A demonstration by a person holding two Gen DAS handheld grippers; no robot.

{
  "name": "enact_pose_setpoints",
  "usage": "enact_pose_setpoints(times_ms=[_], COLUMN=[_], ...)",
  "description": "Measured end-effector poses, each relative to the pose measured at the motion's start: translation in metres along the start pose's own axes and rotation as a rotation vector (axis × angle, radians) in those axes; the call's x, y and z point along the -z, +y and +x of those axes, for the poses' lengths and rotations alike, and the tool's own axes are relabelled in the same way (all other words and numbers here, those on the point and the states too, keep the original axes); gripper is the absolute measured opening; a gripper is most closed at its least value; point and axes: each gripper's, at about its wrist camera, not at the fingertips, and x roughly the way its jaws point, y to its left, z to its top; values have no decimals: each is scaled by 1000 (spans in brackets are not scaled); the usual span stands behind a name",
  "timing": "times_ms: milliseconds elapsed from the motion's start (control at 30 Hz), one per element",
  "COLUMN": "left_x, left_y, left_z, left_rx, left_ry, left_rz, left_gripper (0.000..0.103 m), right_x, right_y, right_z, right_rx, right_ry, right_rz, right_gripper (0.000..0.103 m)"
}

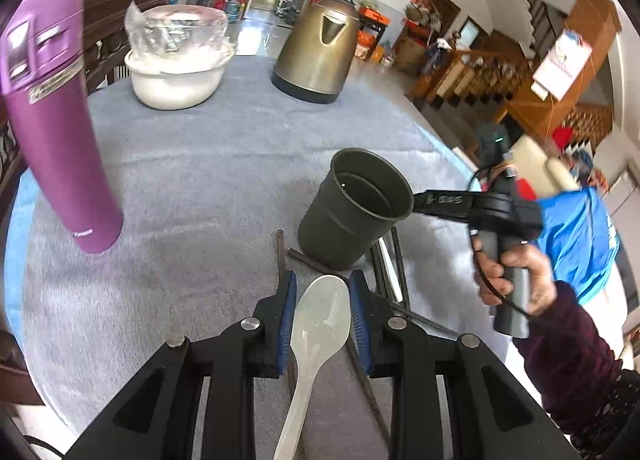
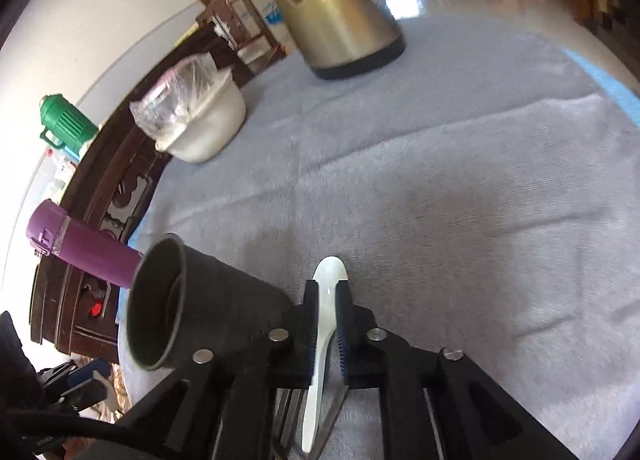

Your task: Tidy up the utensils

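A white plastic spoon (image 1: 320, 316) lies between my left gripper's (image 1: 322, 292) blue pads, bowl forward, the jaws closed on its sides. A dark grey cup (image 1: 352, 208) stands on the grey cloth just ahead, tilted. My right gripper (image 2: 326, 300) is shut on a second white spoon (image 2: 324, 324), held edge-on. In the left wrist view the right gripper's fingers (image 1: 444, 202) reach to the cup's rim. The cup also shows at the left of the right wrist view (image 2: 180, 300). Dark chopsticks (image 1: 304, 258) and other utensils (image 1: 390, 272) lie on the cloth beside the cup.
A purple flask (image 1: 60, 128) stands at the left. A white bowl covered in plastic (image 1: 176, 68) and a bronze kettle (image 1: 316, 48) stand at the table's far side. A green thermos (image 2: 66, 126) sits beyond the table edge.
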Motion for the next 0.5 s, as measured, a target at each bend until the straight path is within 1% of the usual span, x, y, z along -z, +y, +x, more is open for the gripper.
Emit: enact_pose_setpoints(times_ms=[33,67,133,233,300,367,433,500], left_x=[-1,-1,-2,-8,-15,-24,-36,-51], left_y=[-2,-6,-2,-4,-2,-2,-4,-8], left_z=[-2,5,4,5,2,-1,-4,-7], left_rx=[5,10,26,49,61,70,81,84], left_ry=[-5,-10,-25,-49,-70,-92,-119,-156], left_rz=[-10,-16,-33,-60,-74,-85,-96,-104], left_gripper=[28,28,28,28,28,28,28,28], right_x=[-2,-5,-9,-8,-6,-5,-4,-3], right_y=[-2,-4,-7,-7,-3,0,-2,-3], right_z=[7,14,26,37,43,43,43,38], right_rx=[-2,-11,-16,-50,-36,-19,-4,15], right_ry=[16,34,64,81,85,69,58,23], right_rz=[7,15,26,17,-13,-35,-32,-38], right_gripper=[15,21,26,27,24,7,4,2])
